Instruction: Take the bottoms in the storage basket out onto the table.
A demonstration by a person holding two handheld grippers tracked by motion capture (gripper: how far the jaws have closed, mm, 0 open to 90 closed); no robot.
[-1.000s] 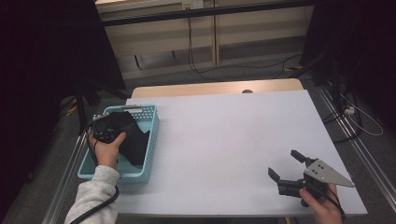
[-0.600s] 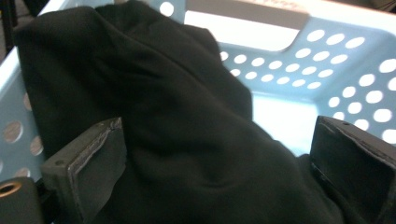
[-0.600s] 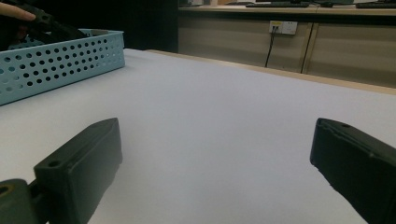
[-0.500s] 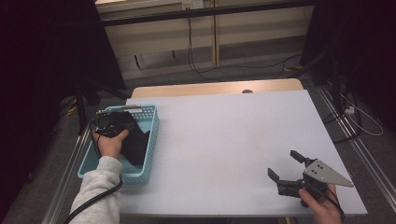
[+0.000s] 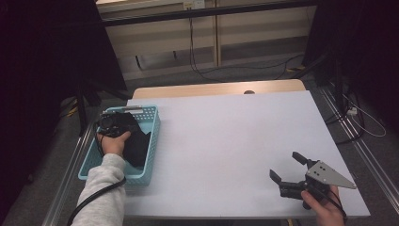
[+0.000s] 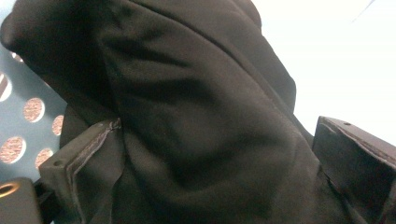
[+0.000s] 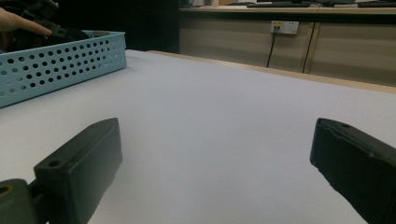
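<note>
A light blue perforated basket (image 5: 153, 136) stands at the table's left edge with a black cloth (image 5: 136, 143) in it. My left gripper (image 5: 113, 123) is down inside the basket at its far end, held by a hand in a grey sleeve. In the left gripper view the black cloth (image 6: 196, 93) bulges between the jaws, which stand wide apart, so the left gripper (image 6: 215, 133) is open around the fabric. My right gripper (image 5: 284, 165) rests low over the table's near right corner, open, with nothing between its fingers (image 7: 217, 128).
The white table (image 5: 226, 127) spreads between the basket and the right gripper. The basket's holed wall (image 7: 56, 60) appears far left in the right gripper view. Cables and a wall socket (image 7: 286, 27) lie beyond the far edge.
The left hand and its gripper have slid toward the far end of the basket, over the black cloth. The right gripper has stayed put.
</note>
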